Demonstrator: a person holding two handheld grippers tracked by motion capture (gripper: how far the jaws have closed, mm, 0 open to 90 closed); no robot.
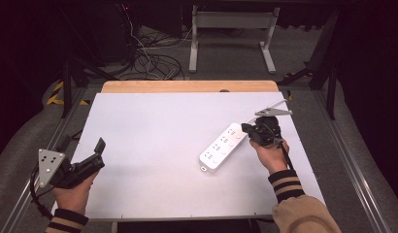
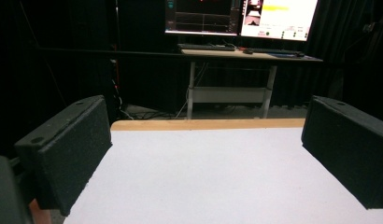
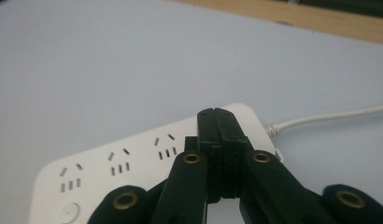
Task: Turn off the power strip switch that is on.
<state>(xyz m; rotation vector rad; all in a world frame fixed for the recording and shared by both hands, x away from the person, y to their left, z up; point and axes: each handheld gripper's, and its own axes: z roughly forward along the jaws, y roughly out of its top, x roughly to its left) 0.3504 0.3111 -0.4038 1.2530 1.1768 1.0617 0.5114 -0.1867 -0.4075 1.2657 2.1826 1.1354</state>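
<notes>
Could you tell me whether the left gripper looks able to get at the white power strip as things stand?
Probably yes. The left gripper is held at the table's near left corner with its jaws wide open, and the bare white surface lies between it and the power strip. The right gripper, jaws shut, sits over the strip's cord end.

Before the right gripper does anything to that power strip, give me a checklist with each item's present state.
1. Right gripper jaws shut, nothing between them: ok.
2. Its tip sits over the cord end of the power strip; contact with it: cannot tell.
3. Power strip lies flat on the white table, sockets up: ok.
4. White cord runs away from the strip, not under the jaws: ok.
5. Left gripper open, at the table's left edge, away from the strip: ok.
6. Plugs in the sockets: none, ok.
</notes>
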